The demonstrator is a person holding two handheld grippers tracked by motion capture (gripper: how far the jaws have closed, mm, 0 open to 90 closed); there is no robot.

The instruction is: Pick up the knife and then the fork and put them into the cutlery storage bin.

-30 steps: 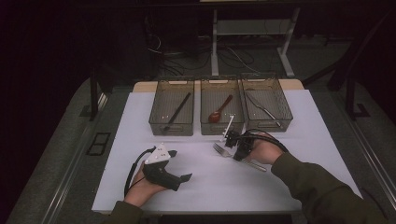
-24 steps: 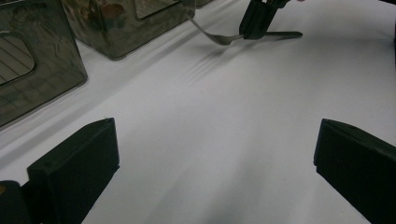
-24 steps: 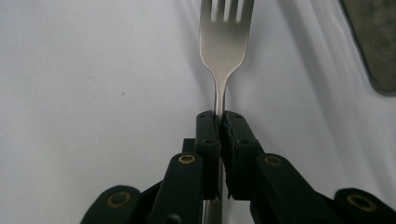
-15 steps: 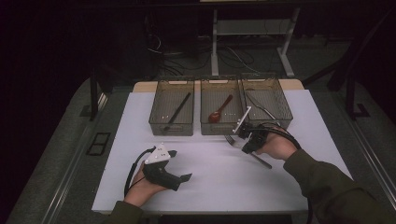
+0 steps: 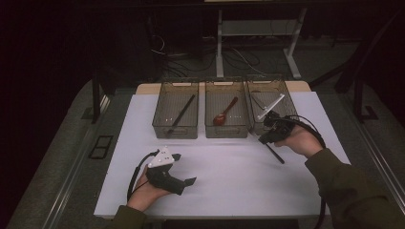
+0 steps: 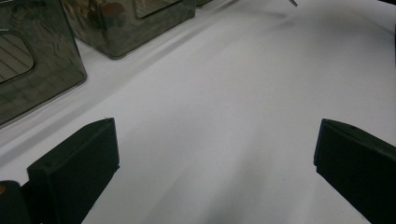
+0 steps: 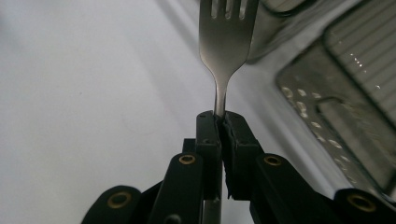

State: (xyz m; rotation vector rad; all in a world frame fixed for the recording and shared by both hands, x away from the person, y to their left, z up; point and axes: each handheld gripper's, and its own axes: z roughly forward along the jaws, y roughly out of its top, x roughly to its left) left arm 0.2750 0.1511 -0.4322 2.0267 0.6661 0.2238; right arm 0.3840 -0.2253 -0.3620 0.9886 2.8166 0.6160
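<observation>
The left gripper [image 5: 184, 168] rests on the white table [image 5: 229, 181] near its front edge, left of centre, cradled in the person's left hand [image 5: 143, 191]. Its jaws stand wide apart with nothing between them, as the left gripper view shows; it looks parked, out of the way of the other hand's work.

Along the back edge stand three clear bins side by side. The left bin [image 5: 175, 131] holds a dark, slender utensil [image 5: 181, 114] lying lengthwise, the middle bin [image 5: 227, 131] a reddish-brown spoon [image 5: 224, 113], and the right bin [image 5: 253, 90] some pale metal pieces I cannot name for certain.

At the right bin's front right corner is the right gripper [image 5: 271, 123], raised off the table in the right hand [image 5: 298, 140]. Its jaws are pinched tight on the neck of a metal fork [image 7: 227, 42]. The fork's long axis runs along the jaws, tines leading toward the bin. The sorted contents suggest the fork is bound for that right bin, and holding it near the neck keeps the head steady for a drop.
</observation>
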